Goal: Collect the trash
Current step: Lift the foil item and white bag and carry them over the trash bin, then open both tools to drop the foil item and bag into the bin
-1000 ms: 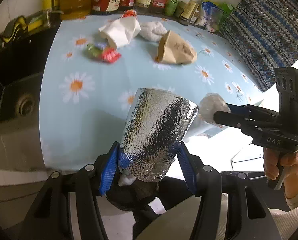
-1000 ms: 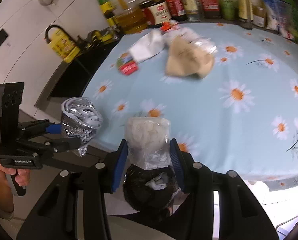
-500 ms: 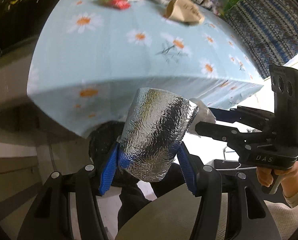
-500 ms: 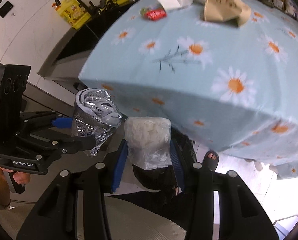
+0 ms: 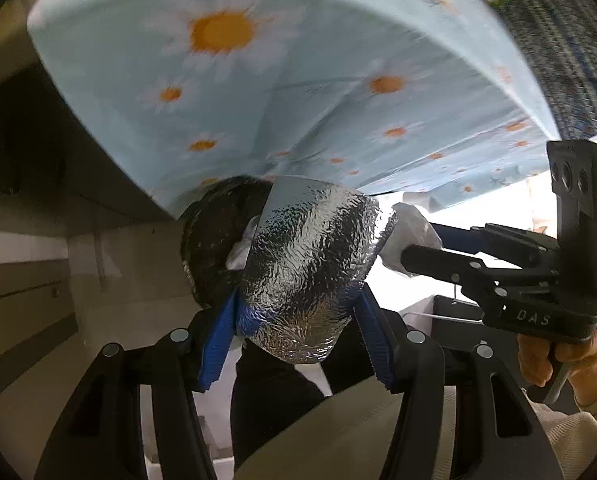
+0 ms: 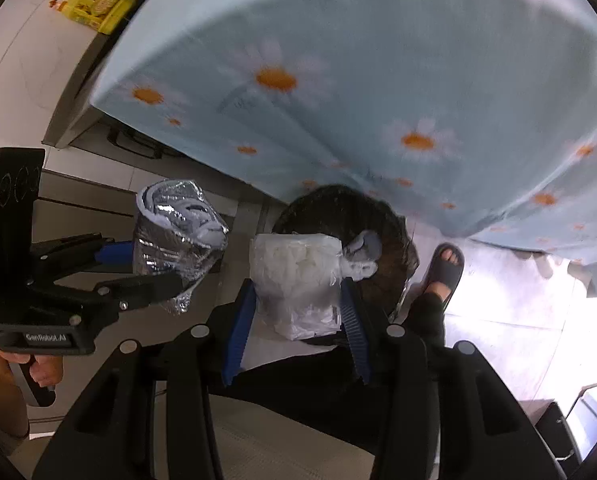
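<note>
Both tools dropped off the bench to the bin — left tool holds foil, right tool holds bag; I release next.

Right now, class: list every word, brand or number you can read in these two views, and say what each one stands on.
"DAS": on the body of the right gripper, seen from the left wrist.
"GenRobot.AI": on the body of the left gripper, seen from the right wrist.
Print on the yellow container: too blurred to read.
</note>
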